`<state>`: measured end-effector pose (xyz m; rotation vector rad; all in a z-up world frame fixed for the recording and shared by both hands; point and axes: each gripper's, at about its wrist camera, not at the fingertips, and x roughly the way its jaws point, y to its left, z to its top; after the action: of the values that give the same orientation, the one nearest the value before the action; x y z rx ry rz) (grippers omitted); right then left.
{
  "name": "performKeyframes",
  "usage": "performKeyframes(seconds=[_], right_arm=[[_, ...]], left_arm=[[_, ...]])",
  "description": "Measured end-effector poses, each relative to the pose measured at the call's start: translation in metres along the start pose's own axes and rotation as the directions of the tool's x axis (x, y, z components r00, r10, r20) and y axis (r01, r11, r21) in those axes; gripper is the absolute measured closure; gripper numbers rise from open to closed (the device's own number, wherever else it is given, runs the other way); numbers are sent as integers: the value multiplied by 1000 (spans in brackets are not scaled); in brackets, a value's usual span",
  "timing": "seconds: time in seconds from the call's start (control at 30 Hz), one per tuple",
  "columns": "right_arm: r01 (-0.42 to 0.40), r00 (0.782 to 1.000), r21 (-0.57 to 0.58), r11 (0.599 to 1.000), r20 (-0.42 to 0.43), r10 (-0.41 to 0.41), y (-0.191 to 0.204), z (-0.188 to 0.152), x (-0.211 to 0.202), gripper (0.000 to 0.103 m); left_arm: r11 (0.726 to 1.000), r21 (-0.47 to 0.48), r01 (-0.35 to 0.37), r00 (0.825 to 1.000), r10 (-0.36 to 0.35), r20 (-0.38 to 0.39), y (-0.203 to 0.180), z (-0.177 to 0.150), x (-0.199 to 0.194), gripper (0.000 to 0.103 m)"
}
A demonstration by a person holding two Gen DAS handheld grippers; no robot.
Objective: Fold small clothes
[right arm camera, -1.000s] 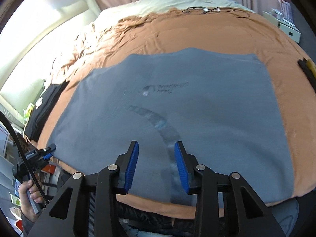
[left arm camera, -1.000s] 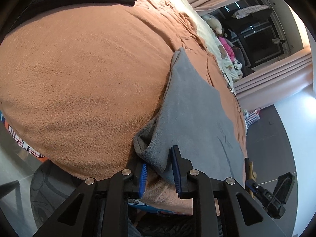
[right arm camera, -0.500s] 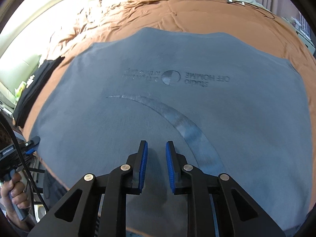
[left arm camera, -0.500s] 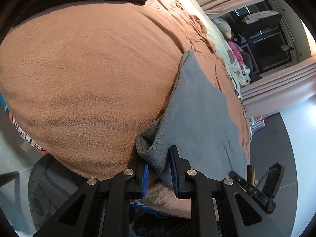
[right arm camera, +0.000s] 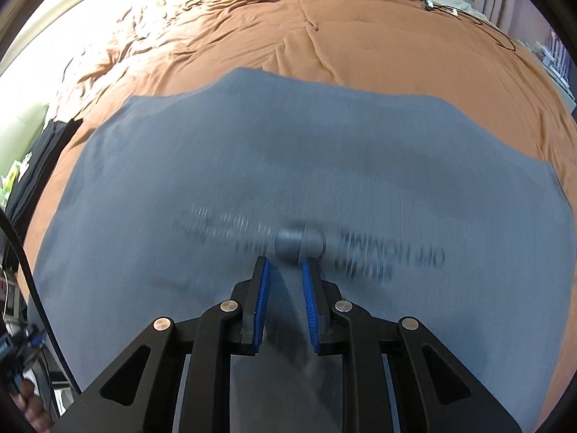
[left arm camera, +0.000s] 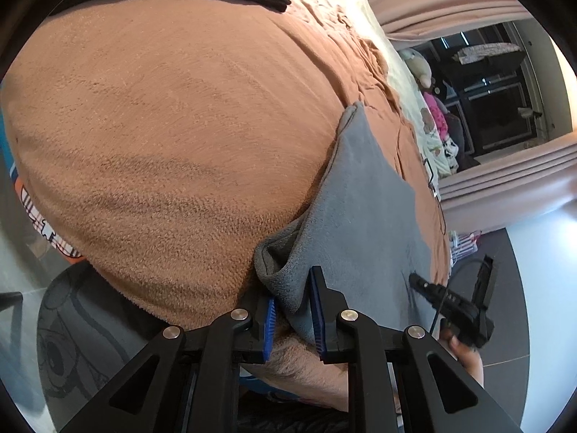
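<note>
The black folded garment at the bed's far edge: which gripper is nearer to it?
Left. The left gripper holds the grey shirt's corner on the black garment's side; the right gripper is mid-shirt.

A: Position of garment (right arm camera: 288, 180)?
B: Spread flat on blanket (right arm camera: 396, 65), near front edge of bed. Near left corner bunched between fingers (left arm camera: 315, 310) of left gripper (left arm camera: 292, 315).

A: Right gripper (right arm camera: 285, 303)?
B: Over garment middle, just before printed lettering (right arm camera: 378, 256); narrow gap between fingers.

A: Surroundings?
B: Folded clothes (right arm camera: 39, 158) at far left on bed. Cable (right arm camera: 429, 0) behind garment, far right. Soft toys (left arm camera: 425, 75) at far end of bed, curtains (left arm camera: 505, 176) beyond.
</note>
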<state>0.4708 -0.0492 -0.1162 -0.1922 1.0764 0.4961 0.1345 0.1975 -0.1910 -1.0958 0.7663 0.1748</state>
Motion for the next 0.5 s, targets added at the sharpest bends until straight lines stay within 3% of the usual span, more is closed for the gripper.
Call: performKeyframes(seconds=[0.4, 0.5], right_arm=[[31, 999, 12, 999, 6, -31, -20, 55, 33, 87], [37, 999, 24, 999, 3, -37, -23, 64, 42, 95]], left_arm=[[1000, -22, 8, 1000, -8, 24, 4, -5, -3, 89], [1000, -22, 4, 1000, -3, 30, 4, -7, -4, 89]])
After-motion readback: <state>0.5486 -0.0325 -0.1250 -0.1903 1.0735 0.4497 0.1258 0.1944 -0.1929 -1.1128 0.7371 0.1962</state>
